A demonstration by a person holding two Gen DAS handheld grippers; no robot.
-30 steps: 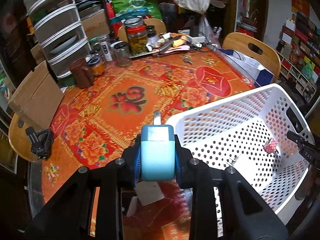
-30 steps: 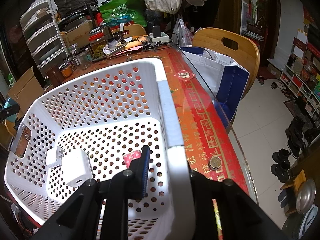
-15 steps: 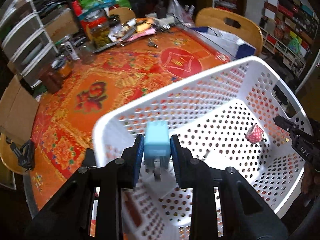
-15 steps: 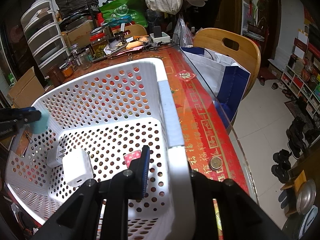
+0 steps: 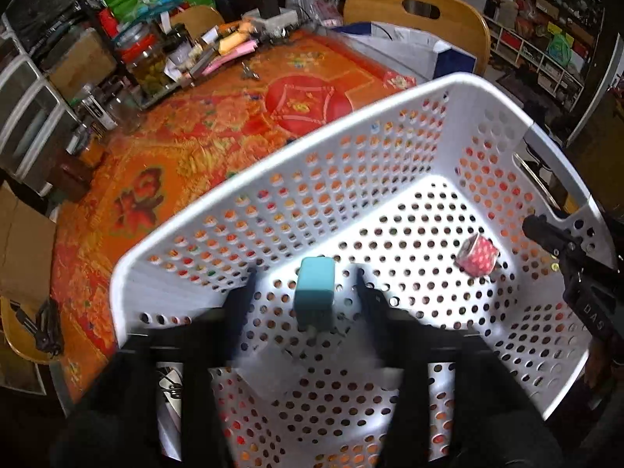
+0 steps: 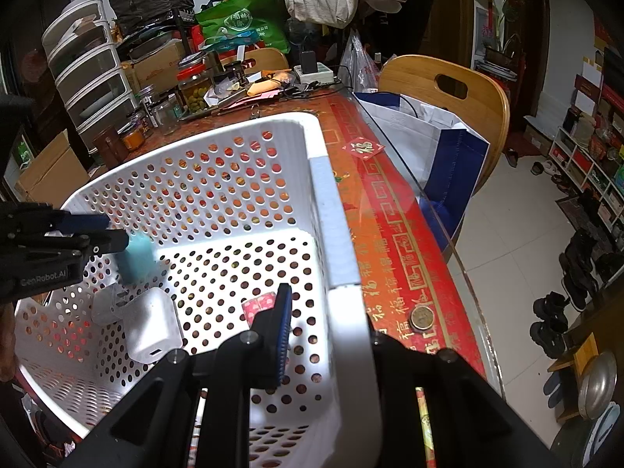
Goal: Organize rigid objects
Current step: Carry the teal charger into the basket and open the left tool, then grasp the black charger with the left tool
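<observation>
Teal charger block point(image 5: 314, 292) loose between spread jaws of left gripper point(image 5: 308, 288), apart from both, over floor of white perforated basket point(image 5: 390, 117). White adapter point(image 6: 153, 325) and red patterned box point(image 5: 478, 254) lying inside. Right gripper point(image 6: 323, 327) pinching basket's near rim. Coin point(image 6: 422, 318) beside basket on red surface point(image 6: 390, 226).

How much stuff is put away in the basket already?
Done: a white charger, a small white plug and a pink box lie in the white basket. In hand: the left claw is open around a teal charger, dropping it in; the right claw grips the basket wall. Left: maybe the coin outside.
</observation>
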